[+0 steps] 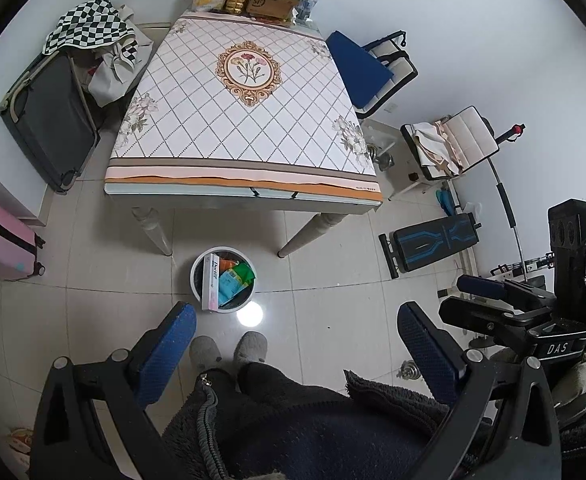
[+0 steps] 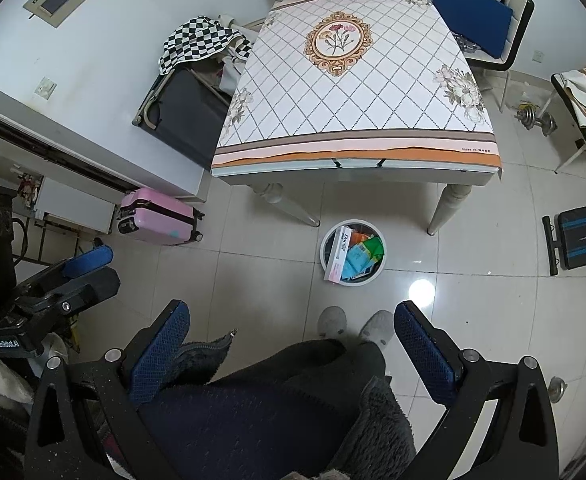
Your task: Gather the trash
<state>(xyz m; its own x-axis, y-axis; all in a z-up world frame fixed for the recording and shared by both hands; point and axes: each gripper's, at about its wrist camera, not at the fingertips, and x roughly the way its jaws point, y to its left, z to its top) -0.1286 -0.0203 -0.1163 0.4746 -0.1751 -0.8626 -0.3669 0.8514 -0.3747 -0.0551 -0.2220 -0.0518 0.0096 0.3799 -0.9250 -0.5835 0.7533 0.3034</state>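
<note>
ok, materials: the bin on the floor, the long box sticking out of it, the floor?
Bin: looks like white plastic, smooth rim, dark inside. Long box: printed cardboard by its sharp flat faces, apparently glossy, white and pink. Floor: glazed tile, grout lines and a mirrored lamp spot show it. Both tongs are open, holding nothing.

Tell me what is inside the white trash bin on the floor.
The trash bin holds a long white and pink box leaning on its rim, a light blue packet, a green wrapper and something orange. Anything beneath them is hidden.
</note>
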